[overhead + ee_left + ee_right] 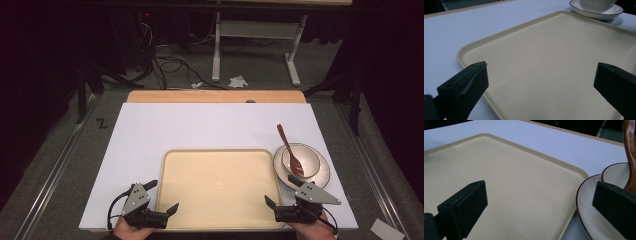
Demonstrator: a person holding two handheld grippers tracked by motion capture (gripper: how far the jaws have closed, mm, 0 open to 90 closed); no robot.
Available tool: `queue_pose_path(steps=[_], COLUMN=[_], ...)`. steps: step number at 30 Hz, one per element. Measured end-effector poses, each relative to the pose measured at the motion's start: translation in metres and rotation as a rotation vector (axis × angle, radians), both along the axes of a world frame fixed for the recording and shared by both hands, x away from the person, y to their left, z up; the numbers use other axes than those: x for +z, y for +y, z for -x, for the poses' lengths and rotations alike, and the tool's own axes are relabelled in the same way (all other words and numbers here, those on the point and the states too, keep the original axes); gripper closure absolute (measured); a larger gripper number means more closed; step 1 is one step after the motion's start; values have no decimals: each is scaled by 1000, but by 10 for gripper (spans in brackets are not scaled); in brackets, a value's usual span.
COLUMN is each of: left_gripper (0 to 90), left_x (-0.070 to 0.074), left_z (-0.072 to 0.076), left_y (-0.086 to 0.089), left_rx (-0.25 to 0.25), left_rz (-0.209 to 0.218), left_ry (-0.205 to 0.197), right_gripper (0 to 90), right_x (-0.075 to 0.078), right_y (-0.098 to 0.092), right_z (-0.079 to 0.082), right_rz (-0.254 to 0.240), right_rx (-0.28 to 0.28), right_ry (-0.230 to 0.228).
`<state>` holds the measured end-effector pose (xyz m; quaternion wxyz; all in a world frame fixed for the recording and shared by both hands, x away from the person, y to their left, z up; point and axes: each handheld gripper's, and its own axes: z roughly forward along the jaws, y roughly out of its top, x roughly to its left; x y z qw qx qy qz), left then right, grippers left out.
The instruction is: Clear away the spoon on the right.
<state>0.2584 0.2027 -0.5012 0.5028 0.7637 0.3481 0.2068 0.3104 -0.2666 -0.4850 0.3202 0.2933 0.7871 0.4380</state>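
My left gripper (pixel 163 199) had its jaws apart with nothing between them, hovering over the near left corner of the tray (pixel 220 220). My right gripper (pixel 283 196) also had its jaws wide apart and empty, at the tray's near right corner, with one jaw over the tray and the other over the near rim of the plate (pixel 322 176). Neither pair touched anything that I could see.

As I judged it, the work had hardly begun. The tray lay bare, and the plate, the bowl (pixel 306 156) on it and the spoon (pixel 289 148) all sat just off the tray's right edge. If the dishes were meant for the tray, every move was still to be made; nothing was gripped or lifted.

The tray was a pale cream rectangle with rounded corners and a low raised rim, matt and faintly speckled, probably plastic. The plate was round, white and glossy like glazed china, with fine ribbing and a thin dark line at its edge. The bowl was white too and finely fluted on the outside. The spoon was dark reddish-brown, smooth and shiny like lacquered wood, its scoop down in the bowl and its handle slanting up and away from me. Beneath the tray lay a smooth white sheet (pixel 150 150) covering the tabletop (pixel 215 96), whose wood showed along the far edge.
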Motion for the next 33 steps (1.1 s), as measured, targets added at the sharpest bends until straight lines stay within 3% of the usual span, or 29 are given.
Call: queue_pose_path(steps=[1,2,4,5,7,17,27,30,33], left_gripper=[1,1,1,1,1,1,1,1,1], left_x=[0,0,-1,-1,-1,-1,0,0,0], left_z=[0,0,-1,-1,-2,-2,-1,-1,-1], left_y=[0,0,1,1,1,1,2,1,1], left_rx=[2,2,3,3,2,5,4,2,2], left_rz=[4,4,12,13,22,23,22,20,20], left_ry=[2,2,9,13,21,19,16,17,17], right_gripper=[9,9,9,9,9,9,28,64,169], right_x=[8,8,13,13,13,9,10,10,9], right_y=[8,8,16,16,18,18,18,17,16], right_z=[7,7,18,18,22,22,22,22,22], right_rz=[-60,-60,-136,-136,-158,-127,-134,-135,-129], right_rx=[0,0,-16,-16,-19,-1,6,4,3], right_ry=[35,35,92,92,144,147,144,145,142])
